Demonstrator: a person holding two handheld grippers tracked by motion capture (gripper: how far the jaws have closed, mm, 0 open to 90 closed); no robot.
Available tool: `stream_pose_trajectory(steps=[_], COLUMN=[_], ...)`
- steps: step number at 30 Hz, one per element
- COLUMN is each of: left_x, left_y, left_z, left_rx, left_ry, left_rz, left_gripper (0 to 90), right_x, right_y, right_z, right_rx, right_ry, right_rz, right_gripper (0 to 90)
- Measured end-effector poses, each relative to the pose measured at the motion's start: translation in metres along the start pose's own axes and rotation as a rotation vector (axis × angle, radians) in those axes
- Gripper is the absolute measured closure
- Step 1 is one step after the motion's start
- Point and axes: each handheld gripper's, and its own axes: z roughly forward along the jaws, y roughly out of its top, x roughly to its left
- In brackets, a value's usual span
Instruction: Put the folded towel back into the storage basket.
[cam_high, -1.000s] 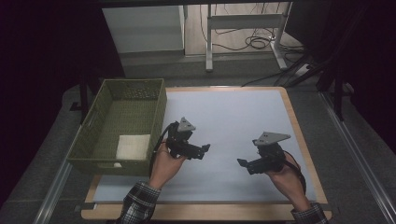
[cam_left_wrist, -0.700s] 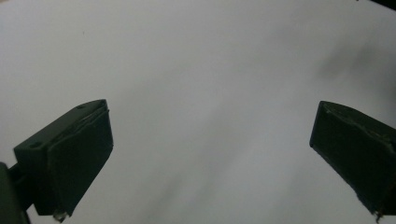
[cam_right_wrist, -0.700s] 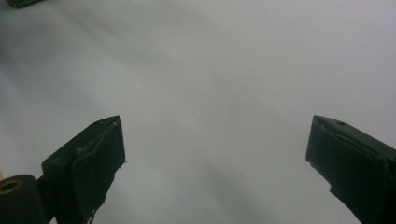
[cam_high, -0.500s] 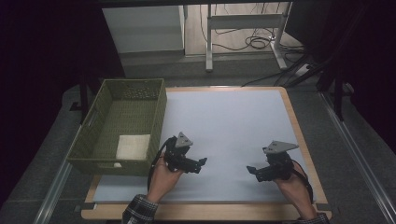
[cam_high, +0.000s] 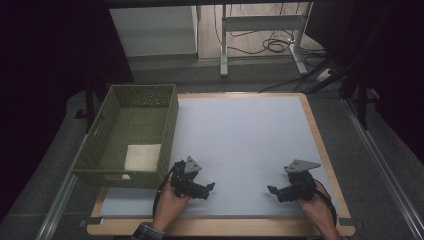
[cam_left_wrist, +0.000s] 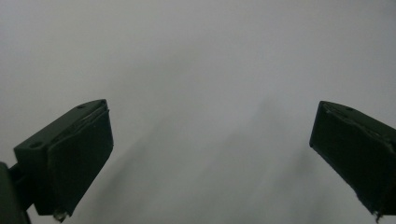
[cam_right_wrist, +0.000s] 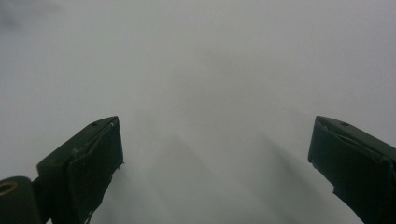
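Left gripper (cam_high: 209, 189) low over the pale grey mat (cam_high: 250, 140), near its front edge and left of centre, held from below by the left hand (cam_high: 170, 202), jaws pointing toward the middle of the mat. Jaws spread wide in the left gripper view (cam_left_wrist: 210, 154), nothing between them, bare grey surface beyond. Right gripper (cam_high: 272, 190) likewise near the front edge, toward the right side, held by the right hand (cam_high: 312, 205), jaws aimed leftward at the other gripper, well apart from it. Jaws also wide apart in the right gripper view (cam_right_wrist: 215, 158), gripping nothing, plain mat beneath. Grey three-cornered plate on top of each gripper, cable trailing back toward the wrist. Green woven basket (cam_high: 100, 170) at the left edge of the mat, just beside the left gripper, with a pale flat cloth (cam_high: 142, 156) lying in its near right corner. Wooden table edge (cam_high: 225, 226) framing the mat at the front. Metal desk frame (cam_high: 260, 22) and loose floor cables (cam_high: 277, 46) beyond the far end.
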Motion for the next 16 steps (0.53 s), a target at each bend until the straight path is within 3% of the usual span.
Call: stream_pose_trajectory(steps=[6,8,16], left_x=[0.0,-0.001,-0.001], left_y=[-0.014,-0.014,-0.014], left_z=[0.009,0.01,0.01], left_rx=[0.048,0.055,0.051], left_ry=[0.009,0.026,0.022], left_rz=[-0.009,0.003,-0.003], left_gripper=[0.0,0.1,0.0], right_x=[0.004,0.005,0.005], right_y=[-0.007,-0.007,-0.008], right_z=[0.007,0.007,0.007], right_rx=[0.021,0.019,0.015], right_ry=[-0.014,-0.017,-0.02], right_rz=[-0.014,-0.014,-0.015], right_gripper=[2.8,2.8,2.8])
